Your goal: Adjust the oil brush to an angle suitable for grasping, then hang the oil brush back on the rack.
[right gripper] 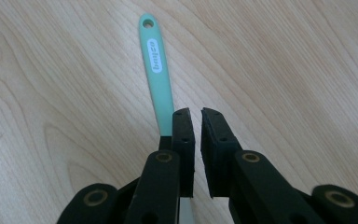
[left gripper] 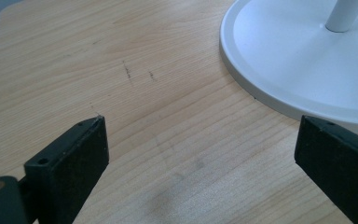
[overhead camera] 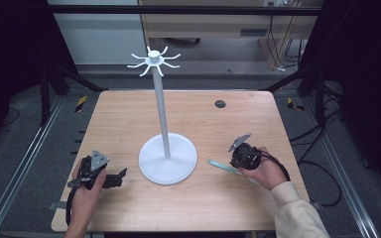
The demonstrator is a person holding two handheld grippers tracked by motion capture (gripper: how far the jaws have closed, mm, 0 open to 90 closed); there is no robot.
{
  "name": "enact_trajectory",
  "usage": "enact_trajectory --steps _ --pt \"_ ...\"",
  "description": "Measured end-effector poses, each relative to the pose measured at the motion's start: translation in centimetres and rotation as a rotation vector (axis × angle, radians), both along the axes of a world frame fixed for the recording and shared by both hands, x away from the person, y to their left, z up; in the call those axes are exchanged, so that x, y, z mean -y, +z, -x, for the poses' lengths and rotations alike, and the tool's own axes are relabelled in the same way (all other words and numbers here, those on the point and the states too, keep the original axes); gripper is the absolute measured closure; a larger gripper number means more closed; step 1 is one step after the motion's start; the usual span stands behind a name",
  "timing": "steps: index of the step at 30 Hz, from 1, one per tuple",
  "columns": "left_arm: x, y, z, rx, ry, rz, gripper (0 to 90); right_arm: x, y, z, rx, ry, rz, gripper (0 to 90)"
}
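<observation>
Two black jaws of the right gripper [right gripper: 196, 114] are sitting nearly closed with a thin gap, gripping nothing, just above the flat mint-green plastic handle [right gripper: 160, 77] lying right of the white round-based hook stand [overhead camera: 167, 158]. Its white oval label is reading "boyco", though uncertainly. Left of the stand, the left gripper [left gripper: 200, 135] is gaping wide and empty over the light wooden table [left gripper: 121, 51].

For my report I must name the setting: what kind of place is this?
Probably a lab or recording workspace, not a home: a wooden table stands inside a black metal frame, and loose cables lie on the grey floor beside it.
</observation>
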State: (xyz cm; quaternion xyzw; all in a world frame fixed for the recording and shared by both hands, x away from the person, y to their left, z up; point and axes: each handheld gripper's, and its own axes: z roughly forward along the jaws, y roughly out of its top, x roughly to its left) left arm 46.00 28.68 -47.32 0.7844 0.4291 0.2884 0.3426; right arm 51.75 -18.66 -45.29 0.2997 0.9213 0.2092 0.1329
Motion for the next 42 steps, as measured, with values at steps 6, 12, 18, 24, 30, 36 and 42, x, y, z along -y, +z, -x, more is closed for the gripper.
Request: enact_trajectory --steps 6,12,18,24,30,36,42 --pt "0.0 0.0 0.0 0.0 0.001 -0.002 2.5 0.3 0.1 0.0 -0.008 0.001 0.021 82.6" --pt "0.0 0.0 0.0 -0.004 0.003 -0.003 2.5 0.2 0.3 -0.1 -0.022 0.015 0.037 78.5" --pt "0.0 0.0 0.0 -0.004 0.002 -0.005 2.5 0.3 0.7 -0.4 -0.033 0.023 0.038 73.6" --pt "0.0 0.0 0.0 -0.004 0.002 -0.006 2.5 0.0 0.6 -0.6 -0.051 0.034 0.068 71.2" --pt "-0.1 0.0 0.0 -0.004 0.003 -0.007 2.5 -0.5 0.4 -0.9 -0.061 0.053 0.091 69.4" --pt "-0.1 -0.1 0.0 -0.008 0.004 -0.006 2.5 -0.8 0.3 -0.9 -0.079 0.057 0.107 69.6" --pt "0.0 -0.1 -0.1 -0.006 0.005 -0.004 2.5 -0.9 0.2 -1.1 -0.091 0.066 0.12 70.4"
